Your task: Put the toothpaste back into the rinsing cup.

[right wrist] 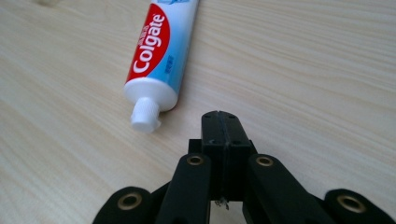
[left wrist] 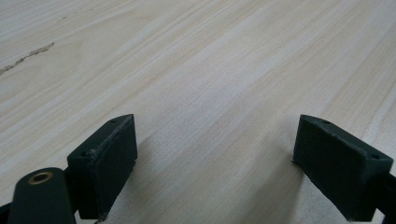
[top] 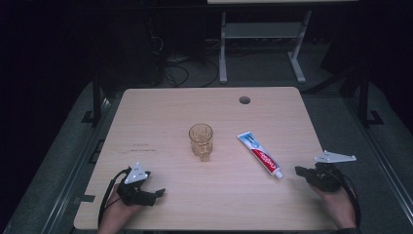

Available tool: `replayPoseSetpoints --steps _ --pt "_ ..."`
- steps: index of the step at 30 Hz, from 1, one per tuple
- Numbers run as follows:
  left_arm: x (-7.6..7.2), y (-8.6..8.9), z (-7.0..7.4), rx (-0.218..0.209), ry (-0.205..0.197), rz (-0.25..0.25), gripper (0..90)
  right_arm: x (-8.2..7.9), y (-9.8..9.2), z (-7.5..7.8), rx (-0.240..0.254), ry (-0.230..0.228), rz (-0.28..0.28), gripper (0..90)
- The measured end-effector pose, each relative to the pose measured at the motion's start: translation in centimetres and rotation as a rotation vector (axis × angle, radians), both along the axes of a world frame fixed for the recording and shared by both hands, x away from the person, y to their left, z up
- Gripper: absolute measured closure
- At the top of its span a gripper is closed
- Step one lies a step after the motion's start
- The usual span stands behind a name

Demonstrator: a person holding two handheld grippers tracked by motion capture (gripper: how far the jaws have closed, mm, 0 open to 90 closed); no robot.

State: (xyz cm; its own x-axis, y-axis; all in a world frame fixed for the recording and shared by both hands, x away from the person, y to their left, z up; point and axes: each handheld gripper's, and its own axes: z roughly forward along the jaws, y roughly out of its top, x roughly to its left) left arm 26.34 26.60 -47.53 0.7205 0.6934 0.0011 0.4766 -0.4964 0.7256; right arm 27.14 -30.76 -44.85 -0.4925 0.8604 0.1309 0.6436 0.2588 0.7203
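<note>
We've got the toothpaste tube (top: 260,154) lying flat on the wooden table (top: 160,107), cap end toward the right gripper (right wrist: 221,116), just beside it, not touching. Right jaws pressed together, empty; left gripper (left wrist: 215,158) spread wide over bare wood. Tube's prob. light & soft, glossy plastic, so it'll dent & could slip. We'd grab mid-body or at the stiff shoulder by the ribbed white cap (right wrist: 144,116), w/ gentle squeeze. The amber glass (top: 200,139) stands upright near centre: hard, ribbed, breakable.
</note>
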Motion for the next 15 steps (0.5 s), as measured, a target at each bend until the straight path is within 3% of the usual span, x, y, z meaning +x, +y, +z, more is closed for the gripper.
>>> replayPoseSetpoints --steps 15 --pt "0.0 0.0 0.0 0.003 0.001 -0.002 12.9 2.7 1.2 0.4 0.0 0.0 0.019 89.7"
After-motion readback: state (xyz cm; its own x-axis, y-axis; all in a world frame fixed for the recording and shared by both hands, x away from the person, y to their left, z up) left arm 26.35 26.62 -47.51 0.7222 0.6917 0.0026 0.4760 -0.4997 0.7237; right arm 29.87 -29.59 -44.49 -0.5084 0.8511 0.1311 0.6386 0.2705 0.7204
